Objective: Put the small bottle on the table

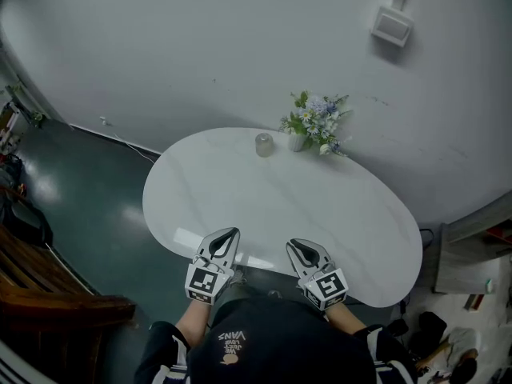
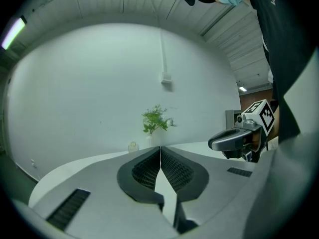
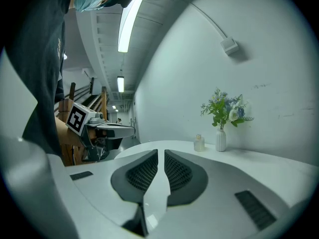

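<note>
Left gripper & right gripper both closed, empty; small bottle sits upright well ahead across tabletop, left gripper slightly nearer imo.

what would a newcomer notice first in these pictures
A white oval table fills the head view, almost bare. At its far side, by the wall, a vase of flowers stands with the small bottle close beside it. At the near edge, the left gripper and right gripper are side by side, jaws together and empty.
</note>
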